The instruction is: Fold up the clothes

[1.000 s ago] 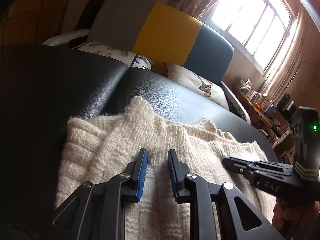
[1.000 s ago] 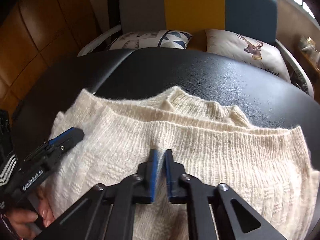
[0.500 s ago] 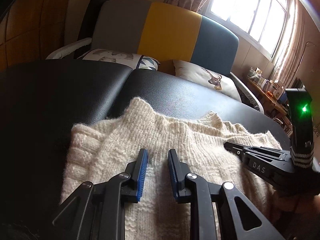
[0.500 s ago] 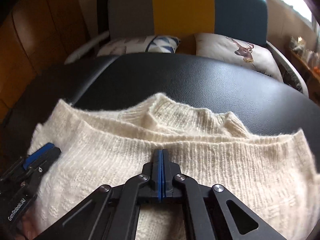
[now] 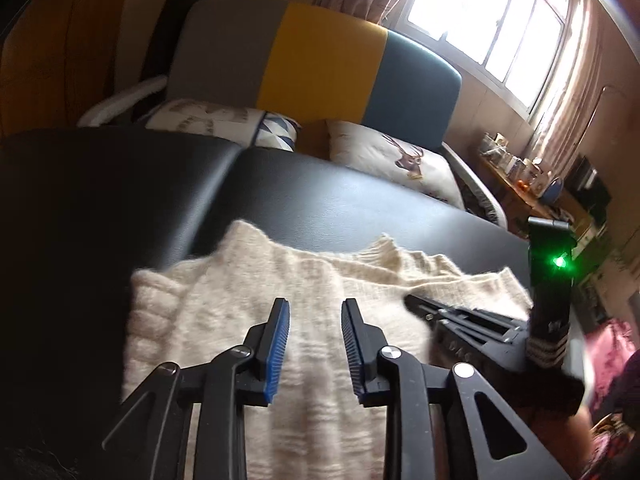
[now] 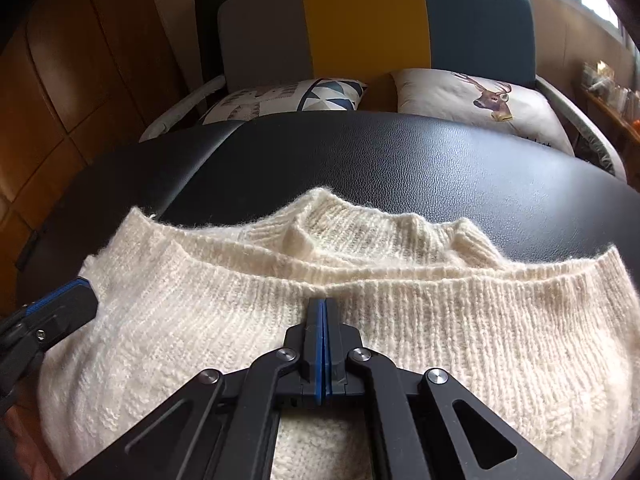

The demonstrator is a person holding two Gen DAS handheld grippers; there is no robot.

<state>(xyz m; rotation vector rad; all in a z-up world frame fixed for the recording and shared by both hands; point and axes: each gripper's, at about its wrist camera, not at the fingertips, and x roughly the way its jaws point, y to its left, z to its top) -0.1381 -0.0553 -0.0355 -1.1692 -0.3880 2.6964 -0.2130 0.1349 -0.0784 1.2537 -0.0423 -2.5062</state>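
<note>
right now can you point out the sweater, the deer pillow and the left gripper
sweater (image 6: 460, 320): right wrist view, on the ribbed band beside the shut fingers.
deer pillow (image 6: 448, 92): right wrist view, on the plain cover left of the deer print.
left gripper (image 5: 314, 308): left wrist view, midway between its open fingertips.

Left gripper (image 5: 314, 310) agape, right gripper (image 6: 322, 306) closed.

The sweater (image 6: 400, 320) was cream with ribbed knit; the bench (image 6: 400, 160) black and grained; the fingers (image 5: 276, 344) black with blue pads; the headboard (image 6: 372, 20) grey, yellow and teal; one pillow (image 6: 472, 100) bore a deer
</note>
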